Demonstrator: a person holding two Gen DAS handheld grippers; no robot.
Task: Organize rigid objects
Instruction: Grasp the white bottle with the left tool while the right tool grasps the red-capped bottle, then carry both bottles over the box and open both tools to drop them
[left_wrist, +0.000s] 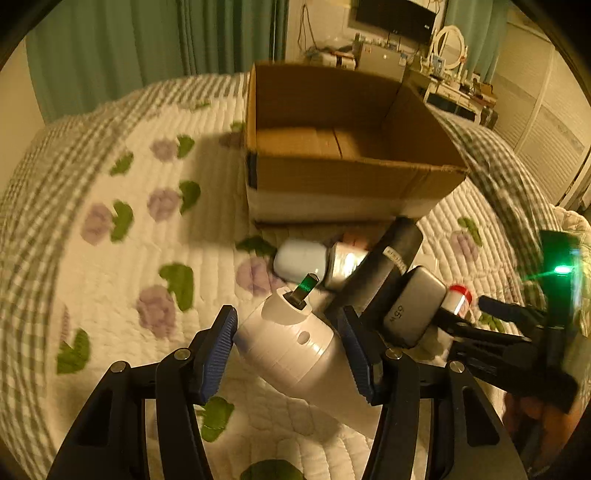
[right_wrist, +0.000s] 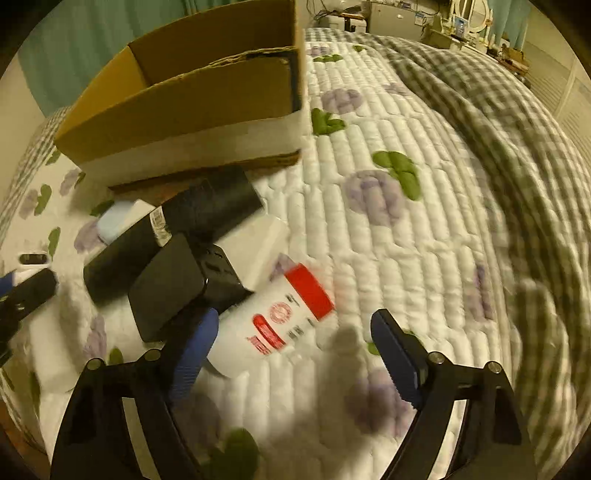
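My left gripper (left_wrist: 288, 332) is shut on a white cylindrical device (left_wrist: 295, 350) with a dark metal stub at its tip, held above the quilt. An open cardboard box (left_wrist: 343, 181) stands just beyond, seemingly empty inside; it also shows in the right wrist view (right_wrist: 184, 107). My right gripper (right_wrist: 295, 332) is open, its jaws either side of a white bottle with a red cap (right_wrist: 273, 321) lying on the quilt. Beside the bottle lie a long black box (right_wrist: 173, 229), a dark power bank (right_wrist: 166, 288), a black adapter (right_wrist: 221, 273) and a pale blue case (left_wrist: 301, 260).
Everything sits on a bed with a white quilt printed with purple flowers (left_wrist: 129, 221). A grey checked blanket (right_wrist: 498, 147) is bunched on the right. A dresser with a mirror and a TV (left_wrist: 399, 18) stand far behind. Green curtains hang at the back.
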